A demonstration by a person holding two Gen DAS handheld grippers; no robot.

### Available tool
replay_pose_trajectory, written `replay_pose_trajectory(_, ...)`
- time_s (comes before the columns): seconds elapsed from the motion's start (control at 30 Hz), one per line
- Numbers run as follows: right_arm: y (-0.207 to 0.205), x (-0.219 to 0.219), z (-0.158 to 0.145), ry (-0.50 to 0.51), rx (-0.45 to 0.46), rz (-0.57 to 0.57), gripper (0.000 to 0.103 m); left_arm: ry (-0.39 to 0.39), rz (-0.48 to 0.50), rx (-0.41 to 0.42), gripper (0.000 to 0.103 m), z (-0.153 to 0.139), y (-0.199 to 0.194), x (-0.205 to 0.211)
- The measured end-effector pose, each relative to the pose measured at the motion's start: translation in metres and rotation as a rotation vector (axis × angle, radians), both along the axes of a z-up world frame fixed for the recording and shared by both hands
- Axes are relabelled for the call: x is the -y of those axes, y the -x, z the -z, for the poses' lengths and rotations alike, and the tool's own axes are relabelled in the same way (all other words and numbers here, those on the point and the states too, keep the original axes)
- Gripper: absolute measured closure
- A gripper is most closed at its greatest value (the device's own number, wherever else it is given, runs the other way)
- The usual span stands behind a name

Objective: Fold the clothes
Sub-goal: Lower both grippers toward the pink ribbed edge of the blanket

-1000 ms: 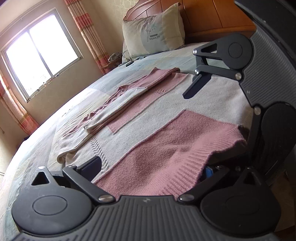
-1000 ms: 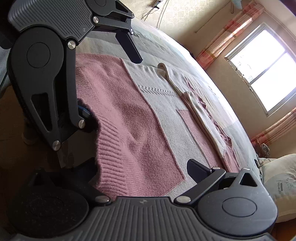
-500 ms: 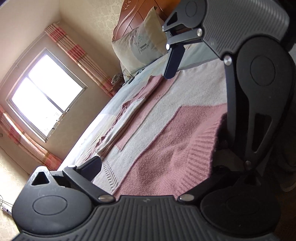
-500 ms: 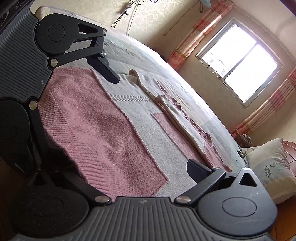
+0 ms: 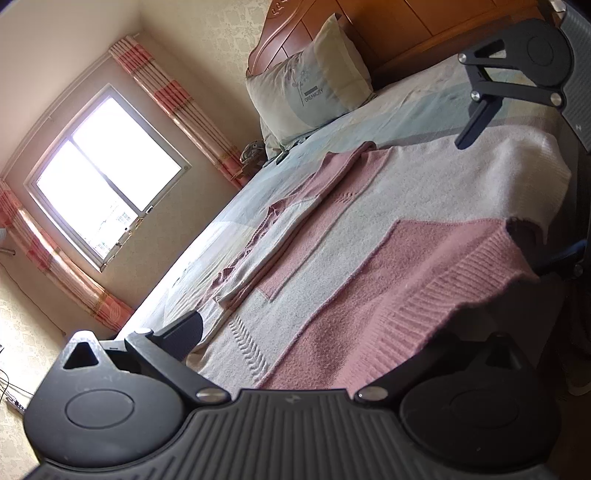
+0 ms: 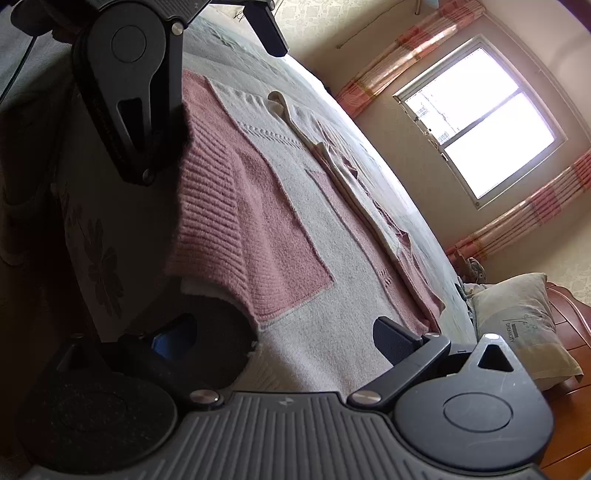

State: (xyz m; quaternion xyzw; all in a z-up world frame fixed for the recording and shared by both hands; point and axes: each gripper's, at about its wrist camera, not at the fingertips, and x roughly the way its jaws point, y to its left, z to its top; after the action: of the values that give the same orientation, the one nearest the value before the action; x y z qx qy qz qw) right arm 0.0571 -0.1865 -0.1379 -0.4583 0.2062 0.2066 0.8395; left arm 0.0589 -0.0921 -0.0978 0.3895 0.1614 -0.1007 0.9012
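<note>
A pink and cream knitted sweater (image 5: 369,229) lies flat on the bed, its sleeves folded in along the middle (image 5: 273,236). Its ribbed pink hem (image 5: 443,306) hangs at the near bed edge. My left gripper (image 5: 321,336) stands open around the hem's left end, one finger (image 5: 184,332) above the knit and the other hidden under it. My right gripper (image 6: 282,334) is open around the cream corner (image 6: 295,350), its blue-padded finger (image 6: 173,336) below and the other finger (image 6: 395,339) on top. Each gripper shows in the other's view, the right gripper (image 5: 517,199) and the left gripper (image 6: 221,99).
A pillow (image 5: 310,85) leans on the wooden headboard (image 5: 388,26) at the bed's far end. The pale blue sheet (image 5: 406,107) lies beyond the sweater. A window (image 5: 107,173) with striped curtains fills the far wall. The bed's floral side (image 6: 96,258) drops to the floor.
Both wrist views have swung and tilted. The two grippers have stayed at the hem with fingers apart, and the hem edge now sits raised over the lower fingers.
</note>
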Motion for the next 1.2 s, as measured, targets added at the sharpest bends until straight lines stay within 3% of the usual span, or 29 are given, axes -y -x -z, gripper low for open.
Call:
replay_pose_trajectory(0.23,0.003,0.013,0.015,0.111,0.032,0.027,0.000,0.025,-0.008,-0.013,0.001,0.000,0.001,-0.004)
replay_pose_trajectory(0.43,-0.002,0.014,0.022,0.146,0.061,0.068,0.000,0.031,-0.005,-0.019,0.001,-0.002,-0.001,-0.006)
replay_pose_trajectory(0.57,-0.007,0.012,0.033,0.219,-0.008,0.064,0.000,0.034,-0.006,-0.024,0.001,-0.002,-0.002,-0.006)
replay_pose_trajectory(0.67,-0.012,0.011,0.039,0.236,0.041,0.094,0.000,0.037,-0.007,-0.026,0.001,-0.002,-0.002,-0.007)
replay_pose_trajectory(0.9,-0.006,0.013,0.025,0.234,0.109,0.094,0.000,0.044,-0.006,-0.032,0.001,-0.003,-0.004,-0.008)
replay_pose_trajectory(1.2,-0.006,0.023,-0.008,0.120,0.168,0.140,0.000,0.042,-0.010,-0.040,0.001,-0.005,-0.005,-0.007)
